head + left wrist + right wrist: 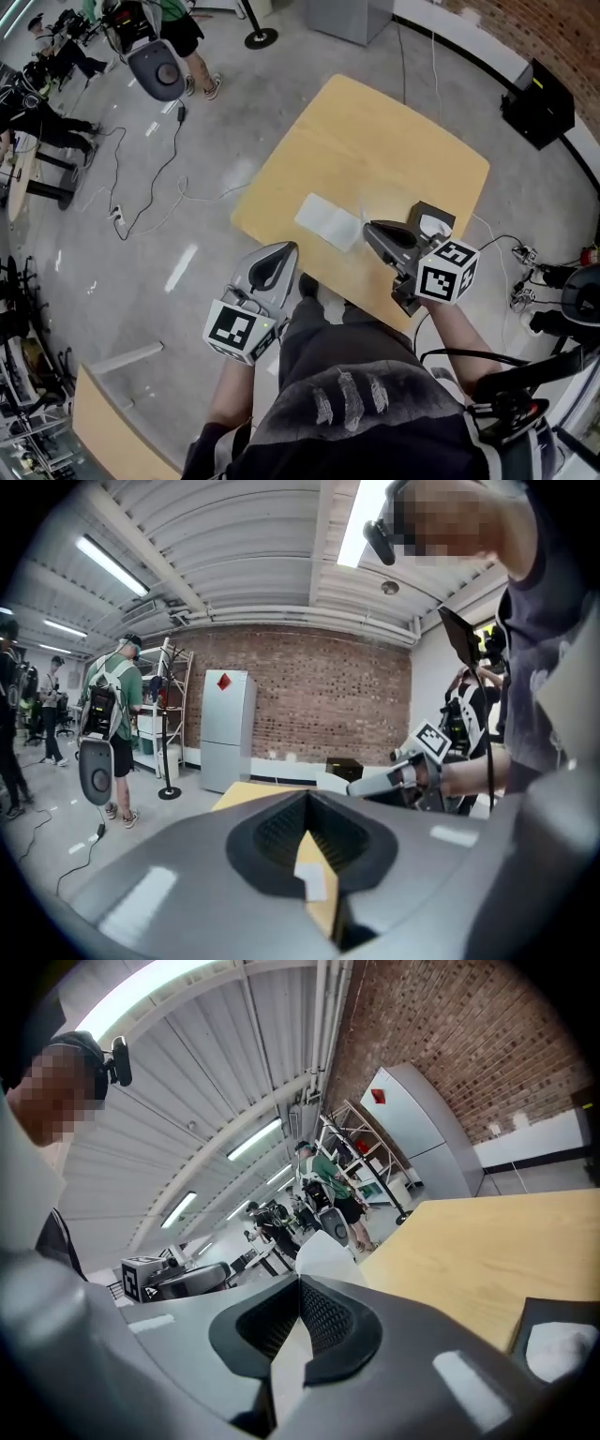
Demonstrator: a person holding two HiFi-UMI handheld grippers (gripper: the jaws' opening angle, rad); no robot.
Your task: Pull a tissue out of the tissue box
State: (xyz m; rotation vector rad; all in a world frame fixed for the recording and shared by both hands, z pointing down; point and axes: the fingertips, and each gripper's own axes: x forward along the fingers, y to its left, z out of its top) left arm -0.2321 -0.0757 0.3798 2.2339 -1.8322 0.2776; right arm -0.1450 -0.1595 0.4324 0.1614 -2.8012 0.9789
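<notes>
On the far left, a cable (153, 194) is being seen trailing across the grey floor (216, 122), and a person in a green top (114, 703) is being shown standing beyond it. Next, the left gripper (289, 251) is being held off the near corner of the table (394, 141), above the floor and beside the wearer's leg. In its own view the left gripper (307, 803) is being shown with its jaws pressed together at the tips and nothing caught between them; only the tabletop (246, 794) is being glimpsed through the narrow slit behind the tips. Further right, a white tissue (326, 221) is being held spread out over the table, well apart from the left gripper; whether it is being rested on the wood cannot be told. Its right edge is being pinched by the right gripper (369, 228), whose jaws are being kept clamped on it. In that gripper's own view the sheet (323, 1255) is being seen rising past the tips of the right gripper (300, 1283), with the table (469, 1251) beyond. At the right, the dark tissue box (422, 208) is being shown sitting on the table just beside that gripper, with more white paper (558, 1349) being bunched in the opening of the box (539, 1312).
</notes>
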